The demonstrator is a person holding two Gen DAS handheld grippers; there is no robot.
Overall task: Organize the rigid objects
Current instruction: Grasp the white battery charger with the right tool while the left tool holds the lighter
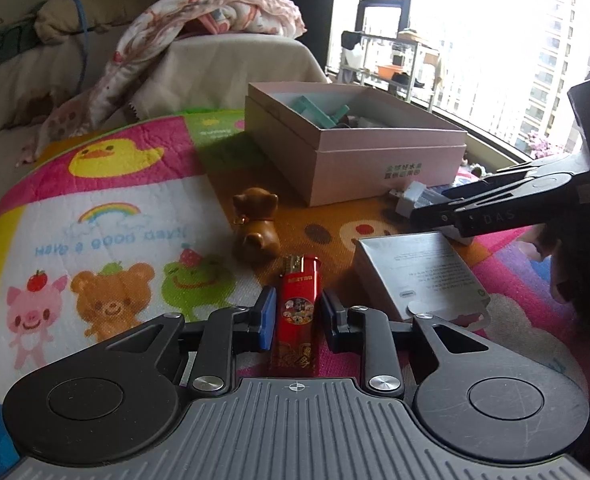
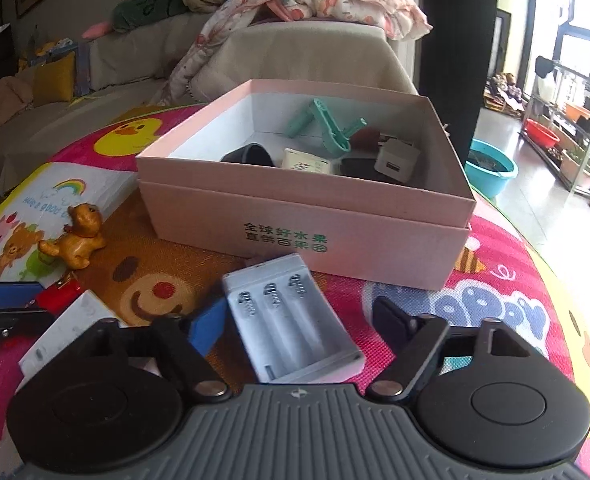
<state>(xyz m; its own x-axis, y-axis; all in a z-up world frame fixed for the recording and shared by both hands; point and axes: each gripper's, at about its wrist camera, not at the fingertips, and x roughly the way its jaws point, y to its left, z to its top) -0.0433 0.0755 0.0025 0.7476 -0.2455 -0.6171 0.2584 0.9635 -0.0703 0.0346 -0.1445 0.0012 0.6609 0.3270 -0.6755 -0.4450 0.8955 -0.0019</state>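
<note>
On your left, the play mat [image 1: 107, 216] carries upside-down blue lettering under a small rainbow; it seems to read "Have a good day!", though the letters are soft. Just right of that print stands a brown bear figurine [image 1: 255, 226], near the top end of the red lighter [image 1: 297, 312].

The lighter's body shows a gold band of tiny characters and a round printed picture, all too small to read. Your left gripper [image 1: 297, 316] straddles it with the jaws drawn in narrow: the blue pad [image 1: 267, 318] sits right against the lighter's left side, while a thin gap seems to remain at the right finger, so you cannot tell whether the grip is made.

Right of the lighter lies a silver box [image 1: 419, 276] with fine print on its top, unreadable. Beyond it sits the pink box [image 2: 307, 220], open, its front wall printed in green Chinese characters: "全球好水果" above "直供百果园". Inside lie a teal plastic piece, a black band, a white patterned case and a white plug.

In front of that box, your right gripper [image 2: 303, 320] stands about half open around the white battery holder [image 2: 291, 316], which lies flat on the mat between the fingers. The blue left pad [image 2: 209, 322] is at its left edge; the black right finger stands just clear.
</note>
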